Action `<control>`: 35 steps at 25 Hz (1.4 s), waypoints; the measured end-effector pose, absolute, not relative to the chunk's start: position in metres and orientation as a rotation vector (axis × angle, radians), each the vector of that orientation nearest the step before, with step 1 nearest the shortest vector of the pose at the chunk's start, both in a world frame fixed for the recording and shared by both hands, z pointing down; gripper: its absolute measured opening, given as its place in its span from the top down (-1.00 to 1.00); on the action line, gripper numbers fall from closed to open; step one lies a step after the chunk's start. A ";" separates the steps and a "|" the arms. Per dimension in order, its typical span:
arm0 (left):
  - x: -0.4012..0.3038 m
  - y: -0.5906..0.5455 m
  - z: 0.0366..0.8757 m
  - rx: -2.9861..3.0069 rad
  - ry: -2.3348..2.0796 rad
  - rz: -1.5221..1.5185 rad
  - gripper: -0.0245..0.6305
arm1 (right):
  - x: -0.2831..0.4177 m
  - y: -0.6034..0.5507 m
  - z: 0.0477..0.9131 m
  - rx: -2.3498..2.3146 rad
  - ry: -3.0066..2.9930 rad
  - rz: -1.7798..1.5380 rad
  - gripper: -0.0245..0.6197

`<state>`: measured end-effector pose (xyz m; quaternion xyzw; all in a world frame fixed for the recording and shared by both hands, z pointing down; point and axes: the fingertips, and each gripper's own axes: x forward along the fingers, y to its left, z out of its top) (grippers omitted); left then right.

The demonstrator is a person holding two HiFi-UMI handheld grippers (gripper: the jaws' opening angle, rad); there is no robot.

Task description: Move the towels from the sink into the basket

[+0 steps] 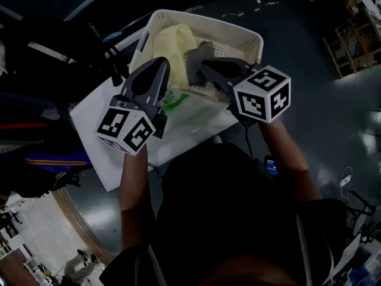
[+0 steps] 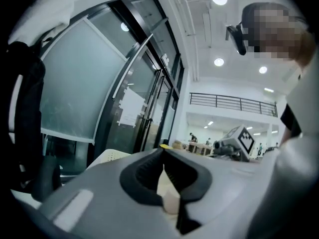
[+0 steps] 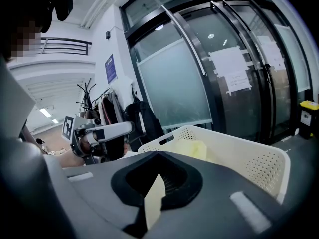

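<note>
Dim room: dark floor [image 1: 321, 112], glass doors [image 3: 199, 73], white bench [image 1: 109, 164]. On it, white basket [image 1: 208, 24] holding yellow towel [image 1: 172, 43] and grey towel [image 1: 199, 58]. Left claw [image 1: 162, 59] and right claw [image 1: 205, 64] both closed tip to tip, nothing gripped, pointing at basket. Green scrap [image 1: 174, 103] beside basket, half hidden, not identifiable.

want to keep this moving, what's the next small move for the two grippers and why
Probably carry both forward over the basket. The left gripper and right gripper are shut, each seemingly pinching a pale towel, and the basket, already holding a yellow towel, lies just ahead.
</note>
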<state>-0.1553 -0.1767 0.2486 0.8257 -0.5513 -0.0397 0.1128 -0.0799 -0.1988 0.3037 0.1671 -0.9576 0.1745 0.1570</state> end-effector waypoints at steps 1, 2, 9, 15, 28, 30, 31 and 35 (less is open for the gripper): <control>-0.155 -0.173 0.250 2.420 -1.617 -0.111 0.90 | -0.082 -0.196 0.303 0.473 -2.741 0.494 0.93; -0.156 -0.170 0.252 2.417 -1.618 -0.107 0.90 | -0.084 -0.193 0.302 0.468 -2.742 0.490 0.93; -0.162 -0.143 0.261 2.386 -1.651 -0.069 0.90 | -0.100 -0.170 0.298 0.415 -2.756 0.466 0.93; -0.177 -0.123 0.268 2.342 -1.702 -0.045 0.90 | -0.118 -0.147 0.298 0.339 -2.763 0.452 0.93; -0.205 -0.083 0.282 2.210 -1.819 -0.018 0.90 | -0.159 -0.109 0.298 0.145 -2.777 0.429 0.93; -0.211 -0.077 0.285 2.189 -1.835 -0.016 0.90 | -0.166 -0.104 0.299 0.115 -2.775 0.425 0.93; -0.214 -0.075 0.286 2.180 -1.842 -0.015 0.90 | -0.170 -0.102 0.299 0.102 -2.774 0.422 0.93; -0.226 -0.063 0.291 2.134 -1.883 -0.008 0.90 | -0.183 -0.092 0.302 0.038 -2.768 0.410 0.93</control>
